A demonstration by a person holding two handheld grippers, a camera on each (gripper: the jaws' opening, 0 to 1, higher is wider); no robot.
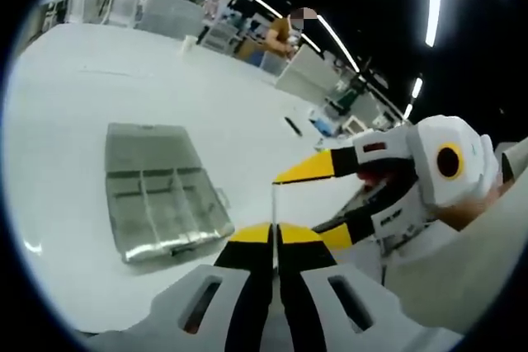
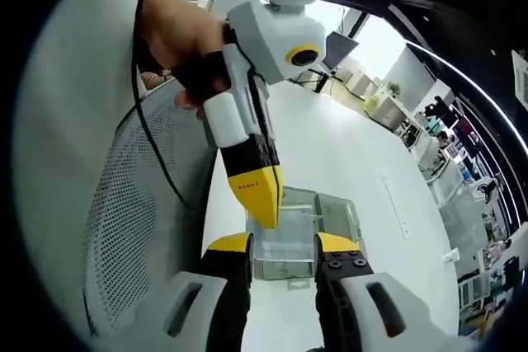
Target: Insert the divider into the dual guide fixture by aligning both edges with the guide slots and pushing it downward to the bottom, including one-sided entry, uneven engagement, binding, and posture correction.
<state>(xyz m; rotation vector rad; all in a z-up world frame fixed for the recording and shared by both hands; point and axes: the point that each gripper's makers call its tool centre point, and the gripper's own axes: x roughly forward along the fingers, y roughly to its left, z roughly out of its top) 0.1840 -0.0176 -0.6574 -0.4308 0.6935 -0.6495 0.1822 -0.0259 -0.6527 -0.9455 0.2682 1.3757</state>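
Left gripper (image 1: 276,235) has its jaws pressed nearly together on what looks like a thin clear divider (image 1: 274,204), seen edge-on as a pale line rising from between the yellow tips. It is too faint to make out more. The right gripper (image 1: 320,204) stands spread, one jaw above and one below that edge and, as far as can be told, not touching it. The clear box (image 1: 169,245) with its compartments lies flat on the white table (image 1: 99,80), well apart from both tools, so the divider is in the air and no slot is engaged yet. In the right gripper view a hand (image 2: 177,30) holds the left gripper down toward the box (image 2: 338,212), between the right gripper's parted jaws. To do this step well, I would bring the divider over the box upright and square to the pair of slots. I would use the open right gripper to steady the free edge so both edges enter together. Then press straight down with even force. If one side goes in first or it binds, ease up, level it and push again rather than forcing it.
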